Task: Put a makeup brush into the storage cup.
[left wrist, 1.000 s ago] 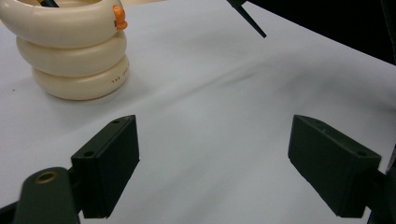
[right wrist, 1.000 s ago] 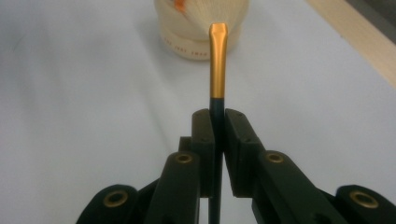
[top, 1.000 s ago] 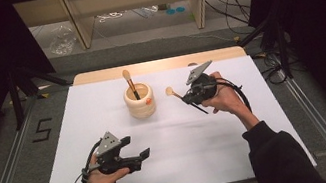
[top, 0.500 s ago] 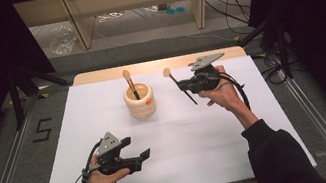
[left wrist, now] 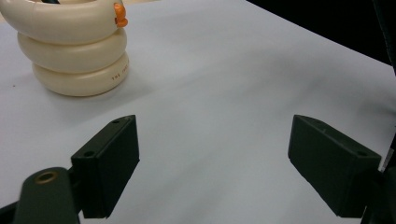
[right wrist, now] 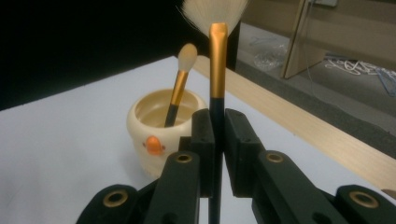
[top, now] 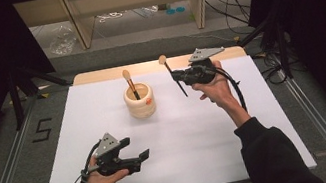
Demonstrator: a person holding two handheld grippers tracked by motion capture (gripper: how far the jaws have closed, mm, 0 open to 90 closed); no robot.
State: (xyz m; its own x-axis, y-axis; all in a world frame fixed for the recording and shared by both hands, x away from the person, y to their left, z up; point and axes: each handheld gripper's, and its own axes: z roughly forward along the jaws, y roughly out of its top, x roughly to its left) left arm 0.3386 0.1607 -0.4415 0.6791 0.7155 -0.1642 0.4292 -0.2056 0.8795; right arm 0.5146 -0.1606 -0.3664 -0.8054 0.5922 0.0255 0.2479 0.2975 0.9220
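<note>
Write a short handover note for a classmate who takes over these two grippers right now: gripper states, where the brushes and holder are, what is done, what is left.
Right gripper: shut on the held brush, bristles up, raised to the right of the cream holder.
Left gripper: open, holding nothing, low over the white table near its front edge.
Done: one brush in holder stands inside.
Left: probably bring the held brush over the holder and set it in.
</note>
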